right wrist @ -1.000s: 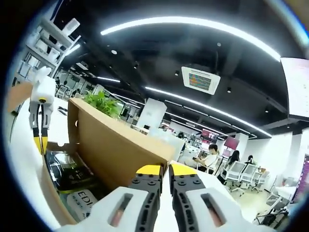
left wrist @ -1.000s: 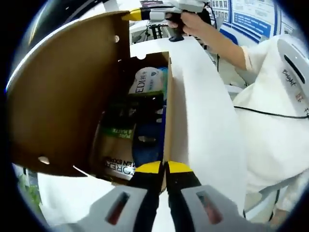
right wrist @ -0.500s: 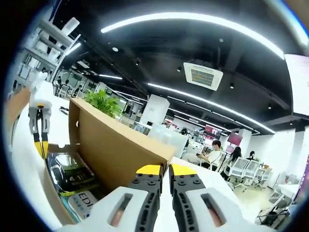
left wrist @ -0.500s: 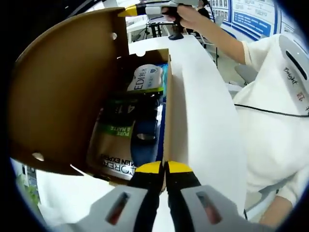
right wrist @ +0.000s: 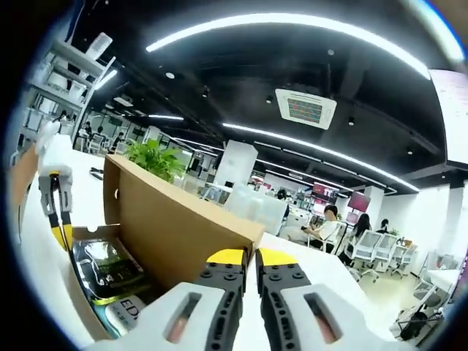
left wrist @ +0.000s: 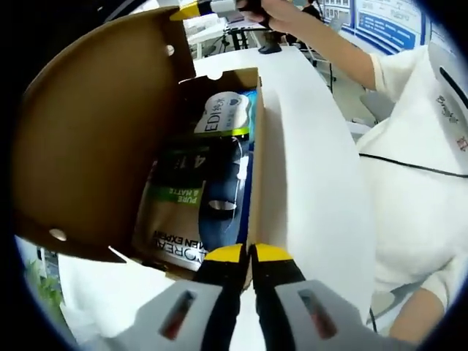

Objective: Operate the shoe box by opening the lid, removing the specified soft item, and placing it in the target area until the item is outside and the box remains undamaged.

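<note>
The shoe box (left wrist: 95, 139) is matt brown cardboard, its packets (left wrist: 191, 208) are glossy plastic film, and the table (left wrist: 314, 190) looks smooth, matt white.

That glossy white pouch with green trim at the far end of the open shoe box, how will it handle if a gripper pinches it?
The white pouch looks puffy, so probably soft and light. Its glossy film may slip. It likely sags when lifted, dragging on the shoe box.
</note>
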Demonstrator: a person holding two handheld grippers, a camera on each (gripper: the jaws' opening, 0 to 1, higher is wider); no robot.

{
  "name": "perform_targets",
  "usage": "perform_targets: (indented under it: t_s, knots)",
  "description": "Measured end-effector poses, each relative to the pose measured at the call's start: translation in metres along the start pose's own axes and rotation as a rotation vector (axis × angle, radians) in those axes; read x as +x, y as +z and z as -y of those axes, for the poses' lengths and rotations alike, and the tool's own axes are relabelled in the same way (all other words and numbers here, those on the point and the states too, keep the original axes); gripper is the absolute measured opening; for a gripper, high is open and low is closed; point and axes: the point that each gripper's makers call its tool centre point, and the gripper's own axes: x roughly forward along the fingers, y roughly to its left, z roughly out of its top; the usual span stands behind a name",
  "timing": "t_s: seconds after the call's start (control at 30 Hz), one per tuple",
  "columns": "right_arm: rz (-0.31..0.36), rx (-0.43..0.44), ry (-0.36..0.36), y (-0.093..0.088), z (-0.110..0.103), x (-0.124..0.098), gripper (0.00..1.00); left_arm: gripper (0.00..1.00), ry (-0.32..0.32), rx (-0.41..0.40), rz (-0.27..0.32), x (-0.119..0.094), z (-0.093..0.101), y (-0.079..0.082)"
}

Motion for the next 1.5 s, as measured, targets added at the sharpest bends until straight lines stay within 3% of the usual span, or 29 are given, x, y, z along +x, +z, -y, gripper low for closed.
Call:
perform_targets:
  t_s: [0.13,0.27,0.5,0.7,0.83,0.97,1.17,1.33,1.5]
  knots:
    - [0.003,0.031,-0.003,0.000,0.001,0.002,0.02,0.03,-0.007,0.032,0.016,0.000,0.001,0.000]
    - [0.010,0.012,-0.014,0.001,0.003,0.009,0.02,0.03,-0.011,-0.026,0.019,-0.001,0.000,0.000]
    - [-0.077,-0.060,0.024,0.003,0.008,0.024,0.02,0.03,-0.003,-0.037,0.002,0.001,0.001,0.001]
    - [-0.110,-0.124,0.024,0.002,0.009,0.032,0.02,0.04,-0.002,-0.051,-0.017,0.001,0.000,-0.001]
    - [-0.127,-0.069,0.051,0.001,0.012,0.037,0.02,0.04,0.012,-0.025,-0.031,0.001,0.002,-0.001]
    - [-0.143,-0.018,0.070,0.002,0.012,0.040,0.02,0.04,0.012,-0.048,-0.048,0.001,0.001,-0.002]
    - [-0.185,-0.065,0.073,0.002,0.010,0.044,0.02,0.04,0.029,-0.046,-0.049,0.000,0.001,-0.002]
    - [-0.260,-0.107,0.098,0.001,0.011,0.050,0.03,0.05,0.049,-0.073,-0.094,0.000,0.000,-0.004]
    - [-0.309,-0.068,0.096,-0.001,0.013,0.060,0.02,0.05,0.057,-0.087,-0.091,-0.001,0.000,-0.004]
